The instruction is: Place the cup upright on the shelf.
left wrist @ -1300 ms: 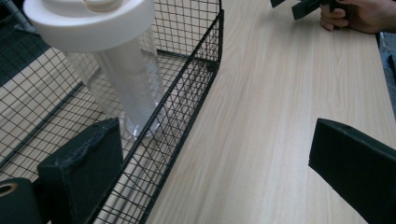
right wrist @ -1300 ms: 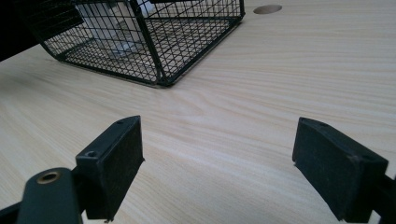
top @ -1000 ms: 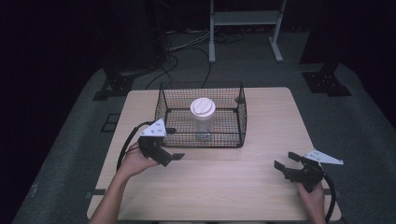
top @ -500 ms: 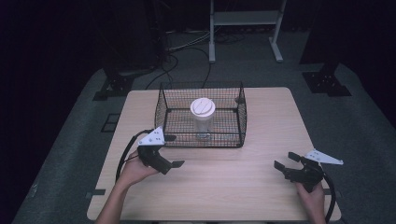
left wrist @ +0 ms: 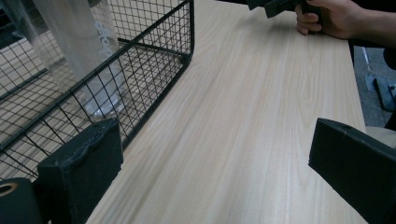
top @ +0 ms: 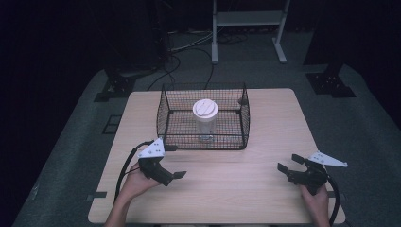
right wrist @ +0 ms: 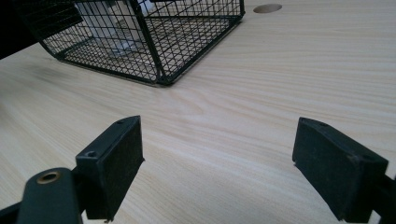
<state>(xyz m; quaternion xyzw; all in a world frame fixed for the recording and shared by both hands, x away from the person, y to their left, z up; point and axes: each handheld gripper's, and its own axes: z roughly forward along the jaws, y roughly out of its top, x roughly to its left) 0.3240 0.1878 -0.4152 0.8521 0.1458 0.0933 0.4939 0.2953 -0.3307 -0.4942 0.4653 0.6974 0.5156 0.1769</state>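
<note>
Since before, we pulled our left tongs (top: 176, 176) back from the wire basket (top: 203, 142); both left and right tongs (top: 287, 164) gape wide, empty, above the counter (top: 236, 189).

Left gripper (top: 174, 176), jaws spread wide, held low in left hand (top: 135, 182). Right gripper (top: 289, 163), jaws likewise wide apart, gripped from behind by right hand (top: 316, 197). Both empty.

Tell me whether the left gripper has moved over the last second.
Yes. In the high view the left gripper has pulled back from the wire basket, toward the person's edge of the table, jaws open.
</note>
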